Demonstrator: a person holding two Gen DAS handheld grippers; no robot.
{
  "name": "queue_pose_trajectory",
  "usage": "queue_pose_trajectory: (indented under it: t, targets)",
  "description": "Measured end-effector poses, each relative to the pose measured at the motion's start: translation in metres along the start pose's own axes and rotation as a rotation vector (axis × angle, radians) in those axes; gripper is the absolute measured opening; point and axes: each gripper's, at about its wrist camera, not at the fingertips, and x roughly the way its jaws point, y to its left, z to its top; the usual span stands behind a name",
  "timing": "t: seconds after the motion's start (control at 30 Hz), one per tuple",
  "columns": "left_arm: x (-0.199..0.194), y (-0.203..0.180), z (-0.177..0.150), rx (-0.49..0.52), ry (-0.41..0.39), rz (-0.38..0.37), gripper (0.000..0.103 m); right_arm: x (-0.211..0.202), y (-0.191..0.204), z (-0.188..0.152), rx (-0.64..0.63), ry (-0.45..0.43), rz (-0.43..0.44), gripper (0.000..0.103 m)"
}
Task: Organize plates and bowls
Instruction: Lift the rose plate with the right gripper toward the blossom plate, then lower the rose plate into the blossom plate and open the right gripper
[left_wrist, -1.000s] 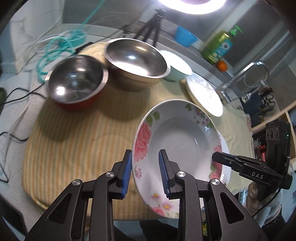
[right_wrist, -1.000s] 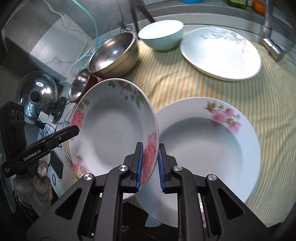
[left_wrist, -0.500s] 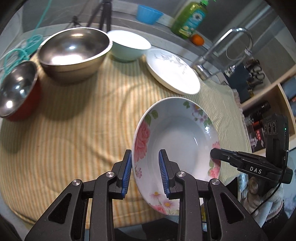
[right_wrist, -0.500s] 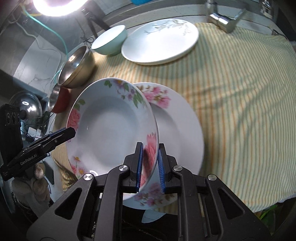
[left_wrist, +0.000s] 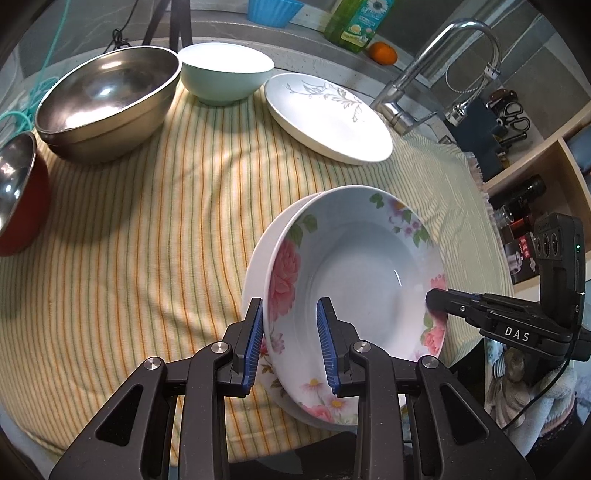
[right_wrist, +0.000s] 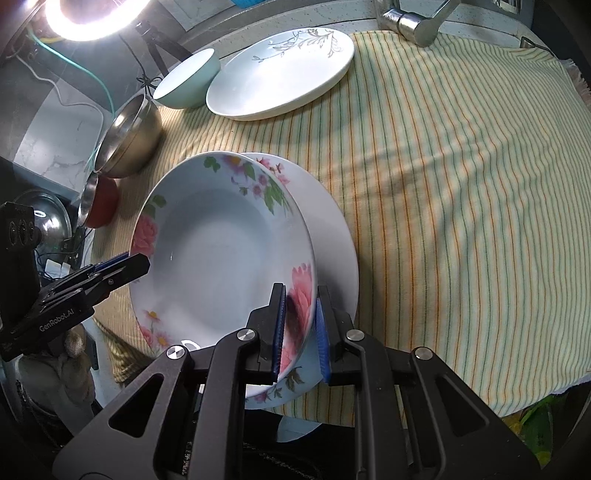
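Observation:
A deep floral plate (left_wrist: 354, 280) (right_wrist: 221, 251) hangs tilted between both grippers. My left gripper (left_wrist: 291, 347) is shut on its near-left rim, and its black finger shows in the right wrist view as the left gripper (right_wrist: 125, 267). My right gripper (right_wrist: 300, 328) is shut on the opposite rim over a pink rose; the left wrist view shows the right gripper (left_wrist: 441, 299) at the plate's right edge. A second floral plate (left_wrist: 255, 266) (right_wrist: 332, 229) lies on the striped cloth (left_wrist: 147, 240) directly beneath, mostly hidden. I cannot tell whether the two plates touch.
At the back stand a large steel bowl (left_wrist: 107, 96), a mint bowl (left_wrist: 225, 77) and a white plate with a grey branch print (left_wrist: 325, 118). A red bowl with a steel inside (left_wrist: 14, 192) sits far left. A faucet (left_wrist: 424, 74) rises behind the cloth, with shelves at right.
Both grippers carried the floral plate sideways and slightly down. It now hangs over the second floral plate, which was beside it a second ago. The grips have not changed.

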Motion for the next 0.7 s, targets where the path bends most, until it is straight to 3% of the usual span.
queue_pose_trajectory:
  t: [0.7]
  targets:
    - [0.011, -0.011, -0.002, 0.046, 0.009, 0.050, 0.027, -0.001, 0.008, -0.001, -0.064, -0.012, -0.085, 0.018]
